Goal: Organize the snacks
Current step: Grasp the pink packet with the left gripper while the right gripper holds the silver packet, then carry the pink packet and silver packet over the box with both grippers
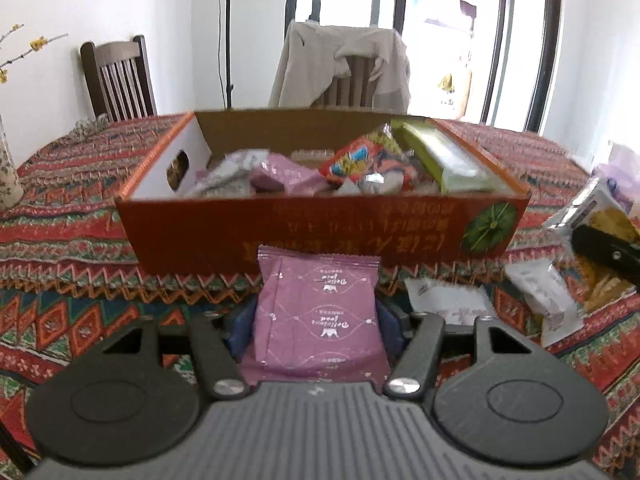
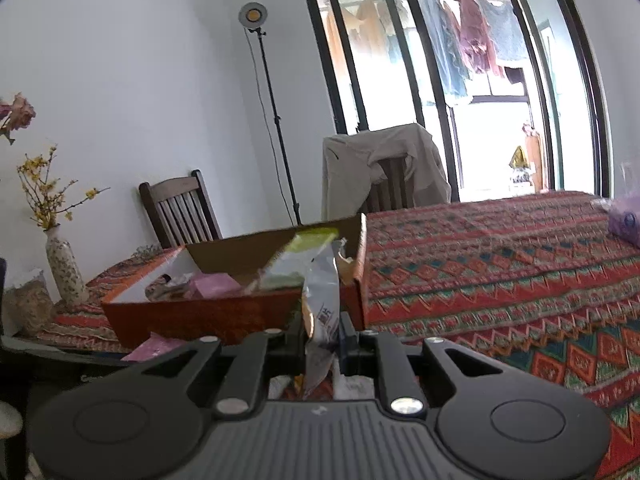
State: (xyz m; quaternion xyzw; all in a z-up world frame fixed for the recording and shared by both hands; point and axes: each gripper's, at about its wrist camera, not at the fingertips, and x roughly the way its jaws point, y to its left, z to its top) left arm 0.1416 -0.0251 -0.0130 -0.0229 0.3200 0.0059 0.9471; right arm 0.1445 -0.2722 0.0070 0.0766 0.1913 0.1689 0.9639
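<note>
Since both tongs are loaded: each carries one snack toward the box.
Left tongs: closed on the purple packet, just before the box's near wall.
Right tongs: clamped on a silver chip bag, upright.
Bench: two white packets wait loose.

one orange cardboard box of snacks, two dark wooden slat-back chairs, one speckled ceramic vase, two loose white snack packets on the tablecloth.

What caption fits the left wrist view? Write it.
Left gripper shut on a purple snack packet before the filled snack box.
</note>
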